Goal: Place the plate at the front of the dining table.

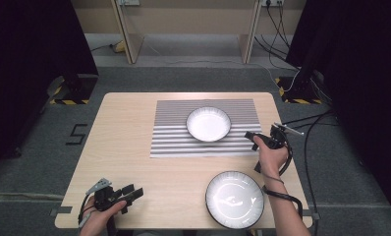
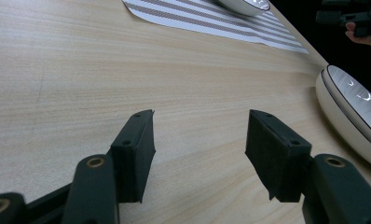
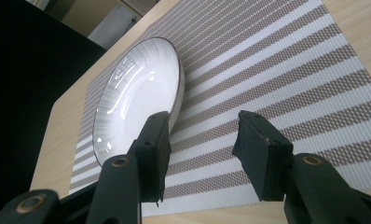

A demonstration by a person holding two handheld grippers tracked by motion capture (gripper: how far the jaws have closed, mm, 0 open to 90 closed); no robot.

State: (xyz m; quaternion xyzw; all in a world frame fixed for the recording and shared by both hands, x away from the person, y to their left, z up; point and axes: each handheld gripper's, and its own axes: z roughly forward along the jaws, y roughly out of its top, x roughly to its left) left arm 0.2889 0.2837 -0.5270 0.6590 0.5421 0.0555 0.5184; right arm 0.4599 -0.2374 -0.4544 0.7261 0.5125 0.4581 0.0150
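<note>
A pale wooden surface point(image 1: 134, 147) stands on grey carpet, with dark curtains at both sides. One striped mat point(image 1: 206, 129) lies across its far half. There are two white bowls: one bowl point(image 1: 209, 124) sits on the mat, and a second bowl point(image 1: 235, 199) rests near the front edge on bare wood. Two tongs are held by a person. The left tongs point(image 1: 133, 193) hover at the front left corner, jaws apart and empty. The right tongs point(image 1: 250, 136) sit at the mat's right edge, jaws apart, just beside the first bowl.
</note>
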